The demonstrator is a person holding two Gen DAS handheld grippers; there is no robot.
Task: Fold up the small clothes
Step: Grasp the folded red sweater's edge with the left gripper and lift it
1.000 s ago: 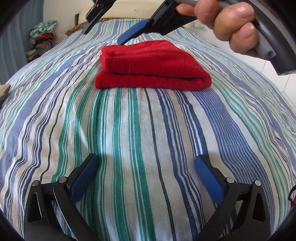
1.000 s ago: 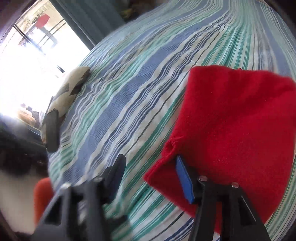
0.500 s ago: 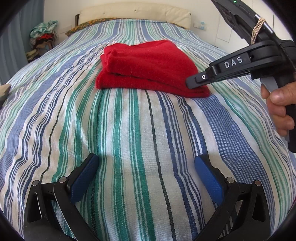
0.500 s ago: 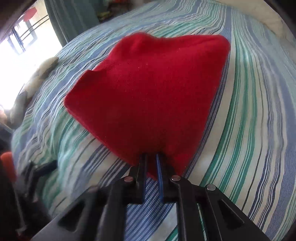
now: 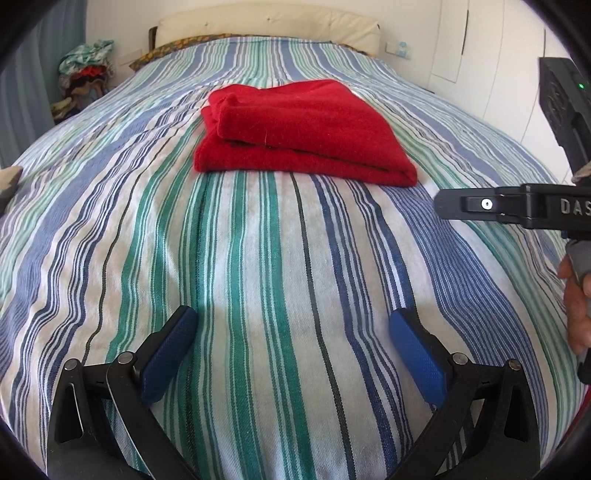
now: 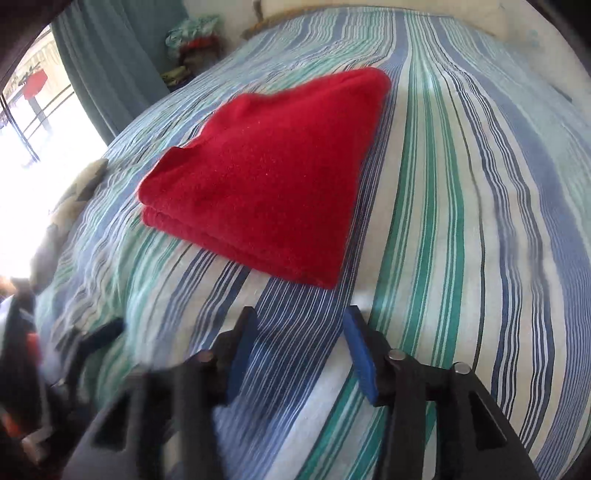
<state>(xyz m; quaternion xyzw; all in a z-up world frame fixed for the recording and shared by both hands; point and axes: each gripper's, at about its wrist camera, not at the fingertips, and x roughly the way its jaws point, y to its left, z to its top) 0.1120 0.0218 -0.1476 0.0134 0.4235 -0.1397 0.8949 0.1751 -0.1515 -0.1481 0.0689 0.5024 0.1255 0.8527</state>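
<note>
the red garment [image 5: 303, 129] lies folded into a thick, layered rectangle on the striped bedspread [image 5: 258, 258], toward the head of the bed and roughly on its midline. the left wrist view looks up the bed and shows what the other does not: the cream headboard [image 5: 266, 22], a patterned pillow [image 5: 177, 46] tucked under it, white cupboard doors [image 5: 465, 48] on the right wall, and the right tongs [image 5: 450, 205] seen from the side at the right edge, with a hand [image 5: 576, 314] on the grip below. here the right tongs sit just beside the garment's near right corner without touching it.

the right wrist view looks across the garment [image 6: 266, 177] from that corner and adds a bright window [image 6: 33, 122] with a teal curtain [image 6: 110, 62] on the left, and a patterned cushion [image 6: 74, 195] near the bed's edge. it also shows the stacked folded edges of the garment facing the camera. the right tongs [image 6: 299, 350] are opening, blue pads apart over bare bedspread, nothing between them, the garment's corner just beyond their tips. the lower left of this view is blurred; dark gripper parts there cannot be made out clearly.

the left tongs [image 5: 291, 354] are spread wide and empty above the bedspread, well short of the garment. a heap of clothes [image 5: 86, 74] sits beside the bed at the far left. nothing lies between either pair of tongs and the garment.
</note>
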